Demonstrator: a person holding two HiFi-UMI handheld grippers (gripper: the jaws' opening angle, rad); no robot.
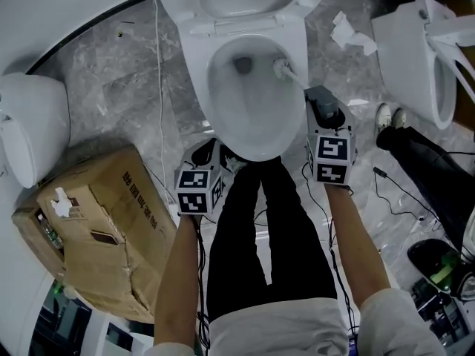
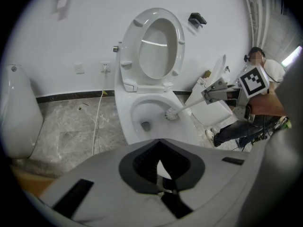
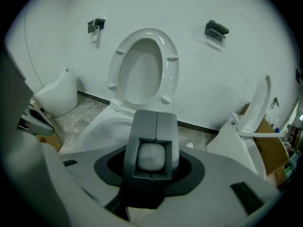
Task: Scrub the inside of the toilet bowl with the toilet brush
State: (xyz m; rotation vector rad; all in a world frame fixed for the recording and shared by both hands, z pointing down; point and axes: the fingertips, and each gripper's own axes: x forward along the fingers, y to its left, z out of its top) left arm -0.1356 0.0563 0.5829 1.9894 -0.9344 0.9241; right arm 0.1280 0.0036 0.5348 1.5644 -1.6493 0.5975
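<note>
The white toilet bowl [image 1: 211,117] stands with its seat and lid raised [image 2: 158,44]. A white toilet brush has its head [image 1: 280,69] inside the bowl against the right wall, near the drain; its head [image 2: 171,114] and handle [image 2: 191,104] also show in the left gripper view. My right gripper [image 1: 318,95] is shut on the handle at the bowl's right rim, and the handle's end [image 3: 151,156] sits between its closed fingers [image 3: 142,126]. My left gripper [image 1: 204,154] hangs before the bowl's front left edge, shut and holding nothing [image 2: 160,167].
A taped cardboard box [image 1: 96,228] lies at the left. A white urinal [image 1: 26,124] stands beyond it, and a second toilet [image 1: 415,50] at the right. Another person's legs and shoes [image 1: 412,147] are beside it. A white cable [image 1: 158,87] runs along the floor.
</note>
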